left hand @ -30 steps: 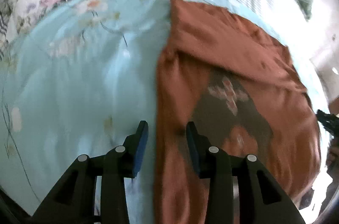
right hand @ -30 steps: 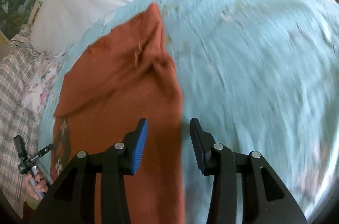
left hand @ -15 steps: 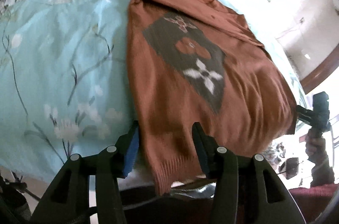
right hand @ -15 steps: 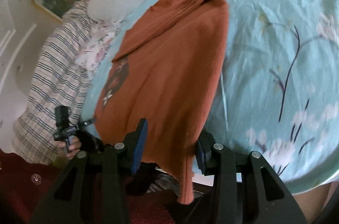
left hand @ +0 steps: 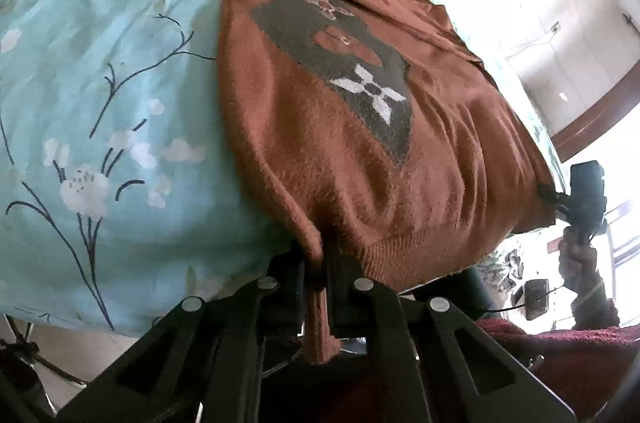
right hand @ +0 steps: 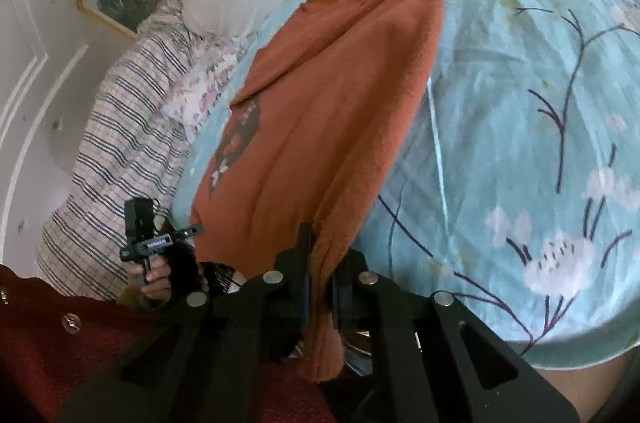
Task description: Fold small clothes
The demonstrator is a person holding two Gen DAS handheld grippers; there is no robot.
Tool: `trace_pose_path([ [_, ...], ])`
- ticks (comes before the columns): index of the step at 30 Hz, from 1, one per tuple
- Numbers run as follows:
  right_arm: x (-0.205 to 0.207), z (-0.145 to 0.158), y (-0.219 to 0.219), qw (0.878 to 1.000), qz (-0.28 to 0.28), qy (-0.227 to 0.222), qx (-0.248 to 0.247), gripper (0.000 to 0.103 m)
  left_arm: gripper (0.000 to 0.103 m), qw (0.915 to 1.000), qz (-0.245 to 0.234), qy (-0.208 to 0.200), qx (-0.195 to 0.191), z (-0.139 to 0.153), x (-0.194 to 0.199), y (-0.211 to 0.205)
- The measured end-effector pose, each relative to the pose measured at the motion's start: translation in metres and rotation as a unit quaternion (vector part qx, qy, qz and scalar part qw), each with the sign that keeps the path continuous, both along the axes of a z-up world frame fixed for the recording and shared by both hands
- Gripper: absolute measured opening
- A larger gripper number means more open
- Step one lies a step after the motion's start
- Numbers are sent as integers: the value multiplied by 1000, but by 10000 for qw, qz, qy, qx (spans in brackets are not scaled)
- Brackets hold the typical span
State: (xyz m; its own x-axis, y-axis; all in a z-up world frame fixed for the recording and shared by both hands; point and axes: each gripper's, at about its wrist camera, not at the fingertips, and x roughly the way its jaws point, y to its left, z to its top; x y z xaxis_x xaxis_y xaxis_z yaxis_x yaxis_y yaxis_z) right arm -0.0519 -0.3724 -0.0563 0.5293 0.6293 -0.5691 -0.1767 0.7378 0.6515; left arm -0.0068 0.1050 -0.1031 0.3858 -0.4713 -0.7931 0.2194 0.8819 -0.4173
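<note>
One rust-brown sweater (left hand: 320, 151) flat on one floral duvet (left hand: 100, 103); two grippers, left gripper (left hand: 318, 265) and right gripper (right hand: 320, 263), each clamped on hem corner.

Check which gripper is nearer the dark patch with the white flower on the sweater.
Left. The left gripper is shut on the sweater hem corner on the dark patch side. The right gripper is shut on the opposite hem corner, with plain knit between it and the patch.

Both claws (left hand: 318, 273) (right hand: 320, 287) clamped, angled downward
</note>
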Motion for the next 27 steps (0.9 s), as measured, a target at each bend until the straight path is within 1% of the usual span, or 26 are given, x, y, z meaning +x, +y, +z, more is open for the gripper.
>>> trace_pose_path([
  [4, -2, 13, -5, 9996, -34, -187, 202, 7, 5, 9994, -51, -341, -71, 20, -10, 0],
  [7, 0, 28, -2, 9989, -3, -386, 260, 7, 5, 9974, -5, -677, -264, 45, -14, -3],
  [9, 5, 43, -1, 9976, 7, -594, 363, 7, 5, 9960, 42, -848, -278, 59, -14, -4],
  [12, 17, 64, -2, 9956, -42, -859, 372, 7, 5, 9924, 86, -1167, -375, 85, -10, -6],
  [15, 38, 83, -3, 9933, -152, -1095, 346, 7, 5, 9877, 194, -1483, -453, 110, 3, -8],
  [17, 57, 91, -6, 9923, -270, -1169, 302, 7, 5, 9841, 281, -1677, -508, 124, 15, -9],
  [19, 85, 99, -10, 9914, -425, -1226, 161, 7, 5, 9795, 396, -1889, -569, 137, 35, -12],
  [21, 112, 105, -15, 9905, -559, -1255, 25, 7, 5, 9756, 559, -2052, -546, 147, 63, -13],
  [23, 143, 110, -21, 9898, -702, -1239, -69, 7, 5, 9727, 686, -2158, -515, 152, 83, -12],
  [27, 202, 113, -30, 9884, -894, -1165, -377, 7, 4, 9695, 1025, -2204, -309, 151, 147, -16],
])
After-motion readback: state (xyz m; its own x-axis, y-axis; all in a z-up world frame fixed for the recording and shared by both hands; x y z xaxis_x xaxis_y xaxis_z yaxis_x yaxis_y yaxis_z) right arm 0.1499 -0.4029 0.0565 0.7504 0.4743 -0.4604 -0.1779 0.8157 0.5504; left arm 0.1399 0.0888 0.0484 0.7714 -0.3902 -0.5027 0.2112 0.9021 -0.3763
